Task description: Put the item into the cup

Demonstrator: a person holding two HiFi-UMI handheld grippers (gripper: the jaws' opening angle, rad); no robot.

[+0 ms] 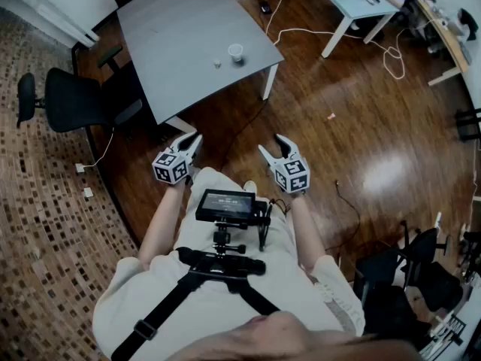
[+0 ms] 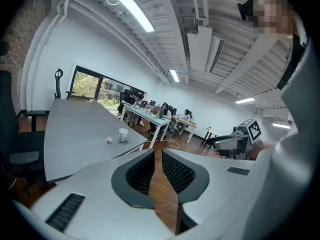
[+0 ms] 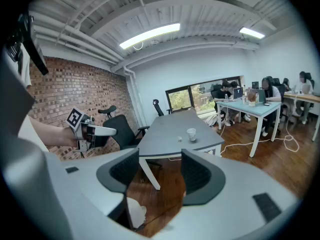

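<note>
A white paper cup (image 1: 236, 52) stands near the front edge of the grey table (image 1: 188, 21), with a small pale item (image 1: 217, 62) just left of it. Both show far off in the left gripper view, the cup (image 2: 123, 134) and item (image 2: 109, 140), and in the right gripper view, cup (image 3: 191, 134) and item (image 3: 180, 138). My left gripper (image 1: 189, 138) (image 2: 158, 151) is held over the wooden floor, well short of the table, its jaws only a narrow gap apart and empty. My right gripper (image 1: 271, 143) (image 3: 160, 166) hangs beside it, wide open and empty.
A black office chair (image 1: 68, 100) stands left of the table. A light blue table (image 1: 353, 2) with people seated at it is at the back right, and white cables (image 1: 391, 55) trail across the floor. More black chairs (image 1: 421, 262) stand at the lower right.
</note>
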